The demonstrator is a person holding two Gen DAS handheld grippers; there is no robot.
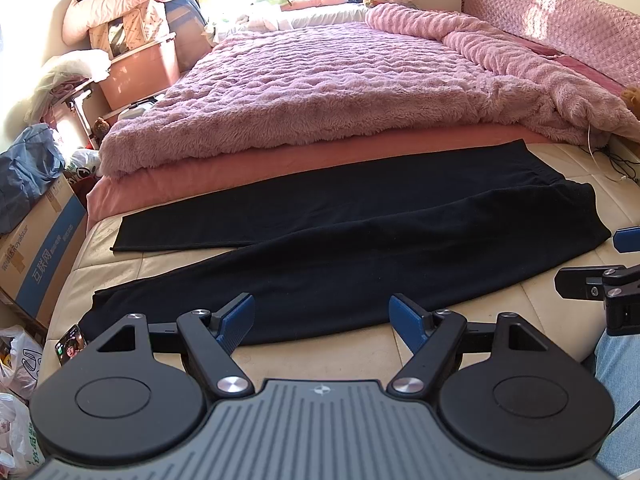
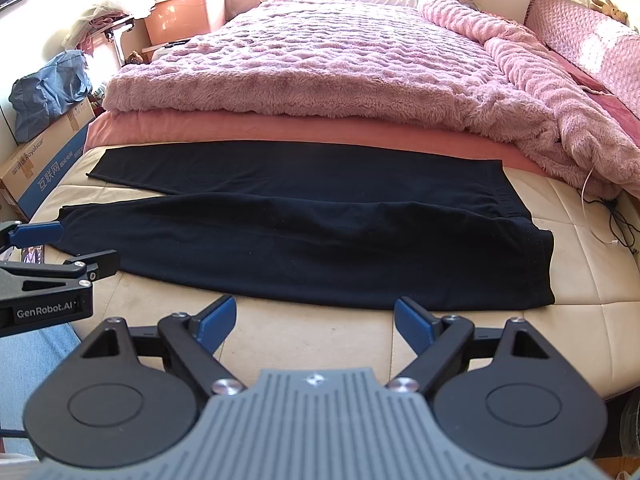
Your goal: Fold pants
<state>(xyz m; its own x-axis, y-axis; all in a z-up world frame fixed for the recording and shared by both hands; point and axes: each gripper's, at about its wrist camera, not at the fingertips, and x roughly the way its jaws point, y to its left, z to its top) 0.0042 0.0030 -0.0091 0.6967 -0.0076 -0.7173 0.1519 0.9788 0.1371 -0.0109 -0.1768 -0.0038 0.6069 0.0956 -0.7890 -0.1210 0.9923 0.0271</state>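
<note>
Black pants (image 1: 340, 232) lie spread flat on the cream bench (image 1: 360, 348) at the foot of the bed, waistband to the right, both legs running left and splayed apart. They also show in the right wrist view (image 2: 320, 236). My left gripper (image 1: 322, 312) is open and empty, hovering at the near edge of the near leg. My right gripper (image 2: 316, 316) is open and empty, just short of the near edge of the pants near the waist end. Each gripper shows at the edge of the other's view.
A fluffy pink blanket (image 1: 328, 88) covers the bed behind the pants. A phone (image 1: 71, 346) lies on the bench's left end. A cardboard box (image 1: 40, 248), bags and storage bins stand at the left. White and black cables (image 2: 600, 208) lie at the right.
</note>
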